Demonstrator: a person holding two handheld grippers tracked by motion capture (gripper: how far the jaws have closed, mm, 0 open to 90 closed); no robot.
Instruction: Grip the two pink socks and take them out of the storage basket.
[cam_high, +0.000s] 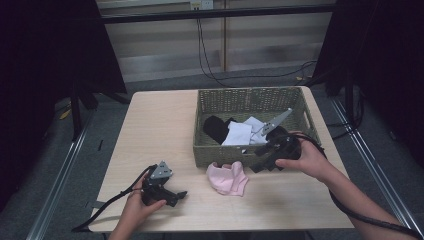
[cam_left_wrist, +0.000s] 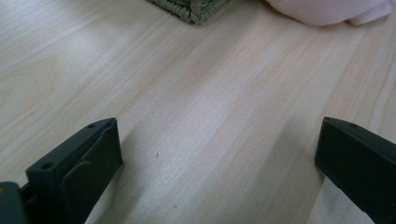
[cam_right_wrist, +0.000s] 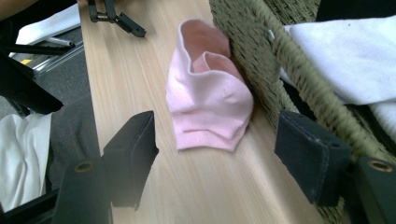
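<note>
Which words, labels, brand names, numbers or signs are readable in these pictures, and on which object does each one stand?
None: no readable text stands on the pink sock, the woven basket, the white cloths inside it, the wooden table or either gripper.

Looks like a lab setup I'm in: black curtains (cam_high: 45, 60) either side of my grippers, cables (cam_high: 210, 55) ahead, floor rails (cam_high: 65, 165), bare table (cam_high: 150, 130).
</note>
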